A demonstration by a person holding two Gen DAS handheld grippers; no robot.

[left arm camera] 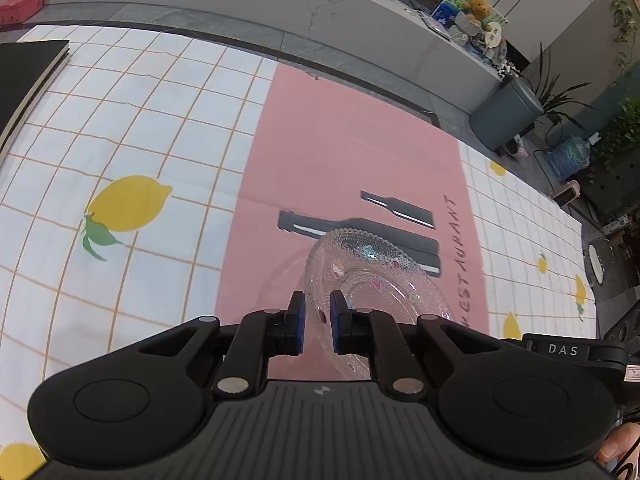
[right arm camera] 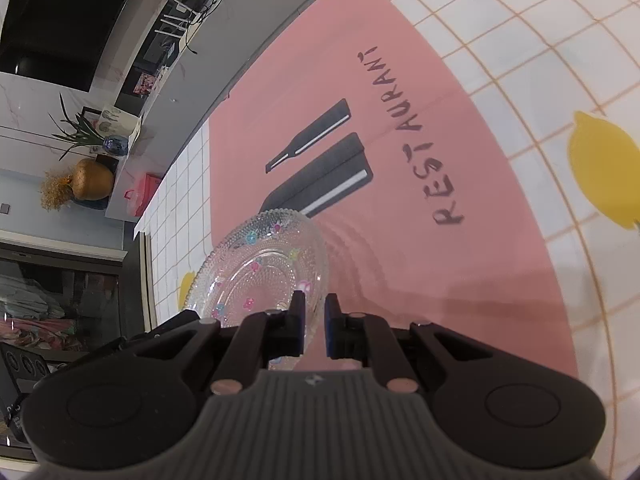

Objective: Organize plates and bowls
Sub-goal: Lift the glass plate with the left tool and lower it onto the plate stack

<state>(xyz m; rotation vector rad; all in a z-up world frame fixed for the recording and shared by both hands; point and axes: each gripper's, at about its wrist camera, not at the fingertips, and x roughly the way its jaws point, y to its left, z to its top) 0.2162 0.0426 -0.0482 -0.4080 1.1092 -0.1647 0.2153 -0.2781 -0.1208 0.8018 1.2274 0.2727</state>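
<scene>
A clear beaded glass plate with small coloured flower marks is held tilted above the pink mat. My left gripper is shut on its near rim, the glass edge between the blue pads. In the right wrist view the same plate is tilted on edge, and my right gripper is shut on its rim from the other side. Both grippers hold one plate over the mat, which is printed with black bottles and the word RESTAURANT.
A white lemon-print tablecloth covers the table. A black book or tray lies at the far left. A dark plate sits past the table's right edge. A grey counter and plants stand beyond.
</scene>
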